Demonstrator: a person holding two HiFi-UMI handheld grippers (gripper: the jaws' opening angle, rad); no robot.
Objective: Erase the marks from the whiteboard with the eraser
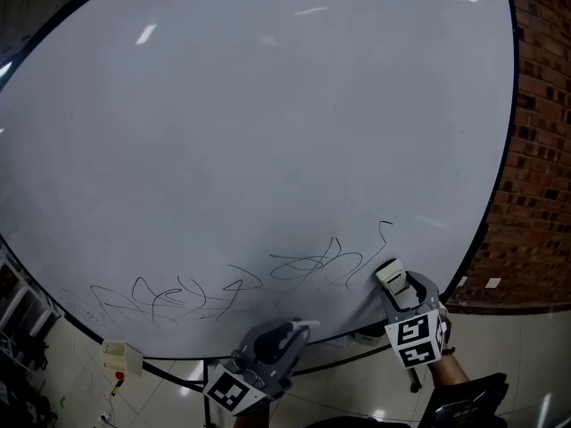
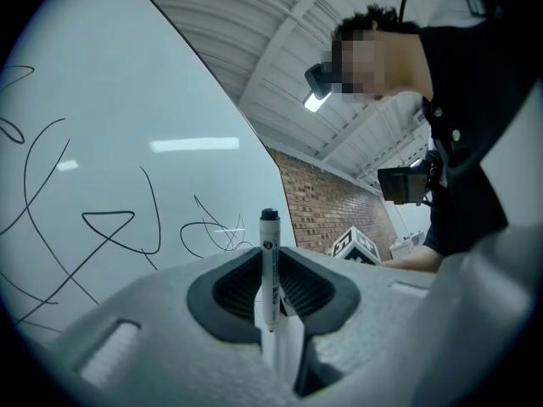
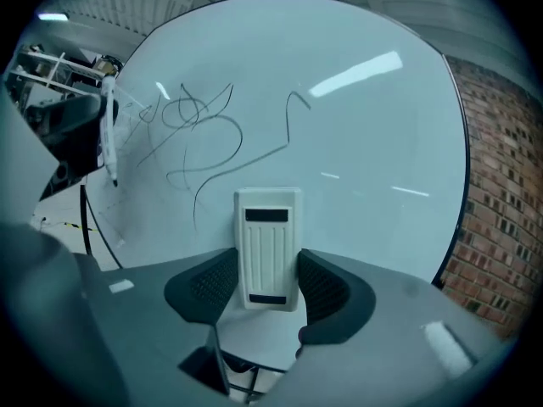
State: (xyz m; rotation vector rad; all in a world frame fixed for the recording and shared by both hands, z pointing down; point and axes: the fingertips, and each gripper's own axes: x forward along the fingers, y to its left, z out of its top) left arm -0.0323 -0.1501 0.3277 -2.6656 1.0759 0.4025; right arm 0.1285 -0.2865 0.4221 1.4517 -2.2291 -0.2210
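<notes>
1. In our head view the whiteboard (image 1: 268, 123) fills most of the frame, with thin black marks (image 1: 308, 262) scrawled along its lower part, from lower left to lower centre
2. Our right gripper (image 3: 270, 285) clenches the white eraser (image 3: 269, 246) upright between its jaws, at the lower right of the head view beside the rightmost marks; we cannot tell whether it touches the board
3. Our left gripper (image 2: 270, 288) grasps a thin white marker (image 2: 269, 257) with a black end, at bottom centre, by the board's lower edge
4. A brick wall (image 1: 540, 150) runs down the right side
</notes>
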